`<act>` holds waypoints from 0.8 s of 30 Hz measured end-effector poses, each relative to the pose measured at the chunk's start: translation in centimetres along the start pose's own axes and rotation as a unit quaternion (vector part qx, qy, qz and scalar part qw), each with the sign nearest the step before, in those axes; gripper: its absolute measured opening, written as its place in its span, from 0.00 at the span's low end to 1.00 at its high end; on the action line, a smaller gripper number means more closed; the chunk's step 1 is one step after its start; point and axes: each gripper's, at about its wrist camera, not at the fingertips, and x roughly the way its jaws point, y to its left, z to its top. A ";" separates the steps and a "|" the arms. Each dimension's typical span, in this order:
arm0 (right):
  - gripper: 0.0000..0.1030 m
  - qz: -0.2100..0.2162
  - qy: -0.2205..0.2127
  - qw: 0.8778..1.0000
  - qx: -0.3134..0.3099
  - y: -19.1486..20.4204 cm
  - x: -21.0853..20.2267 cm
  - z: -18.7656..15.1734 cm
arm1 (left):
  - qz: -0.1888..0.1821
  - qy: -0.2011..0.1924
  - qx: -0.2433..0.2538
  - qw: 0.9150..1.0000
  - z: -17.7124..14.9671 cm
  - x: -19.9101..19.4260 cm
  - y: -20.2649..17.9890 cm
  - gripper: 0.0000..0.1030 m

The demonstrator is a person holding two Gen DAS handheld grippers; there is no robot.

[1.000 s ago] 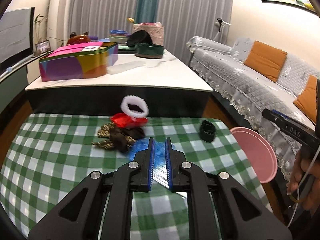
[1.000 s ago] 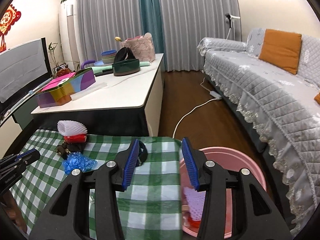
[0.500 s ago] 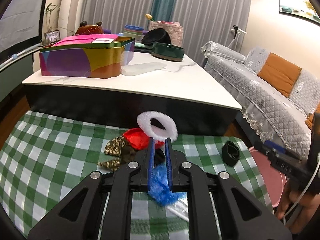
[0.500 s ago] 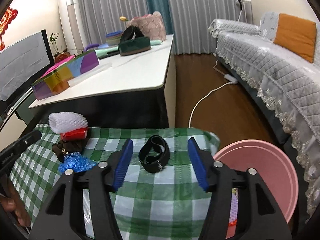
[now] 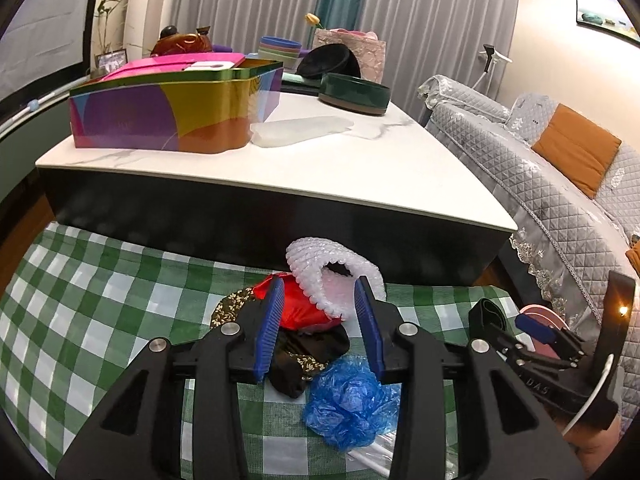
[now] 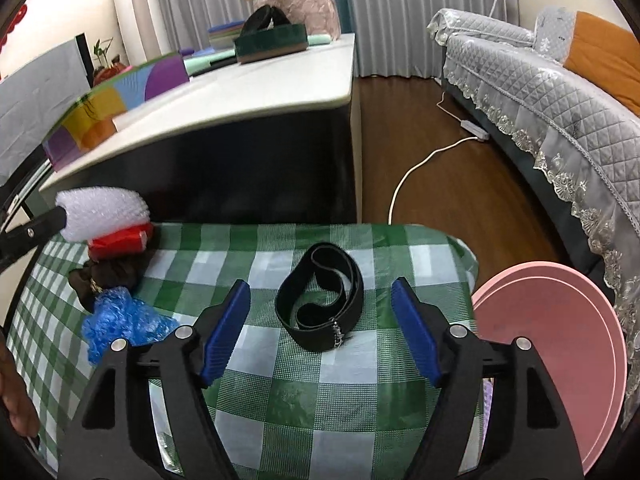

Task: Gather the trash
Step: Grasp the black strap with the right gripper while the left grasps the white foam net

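I see the green checked tabletop (image 6: 280,396), the pink bin (image 6: 560,344) at its right edge. My right hand-held gripper (image 6: 320,332) has just been spreading, astride the black strap (image 6: 320,300), untouched. My left hand-held gripper (image 5: 320,328), also just widening, hangs parted over the red wrapper (image 5: 298,308) and white foam net (image 5: 328,268).

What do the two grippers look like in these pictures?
Both the left gripper and the right gripper have matte black plastic frames with silver round bolts. Their fingers carry ribbed blue pads. A white cable and pale lettering show on the right one.
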 end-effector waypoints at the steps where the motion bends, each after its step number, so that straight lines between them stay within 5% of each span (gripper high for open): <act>1: 0.70 0.000 0.002 1.000 0.000 0.0 0.1 -0.1 | 0.000 0.001 0.000 1.000 0.0 0.0 0.1 0.35; 17: 0.68 -0.002 0.015 1.000 0.001 0.1 0.6 -0.1 | 0.001 0.004 0.006 1.000 0.1 0.2 -0.2 0.29; 24: 0.57 -0.002 0.019 1.000 0.000 0.1 0.7 0.0 | 0.002 0.004 0.009 1.000 0.0 0.2 -0.3 0.25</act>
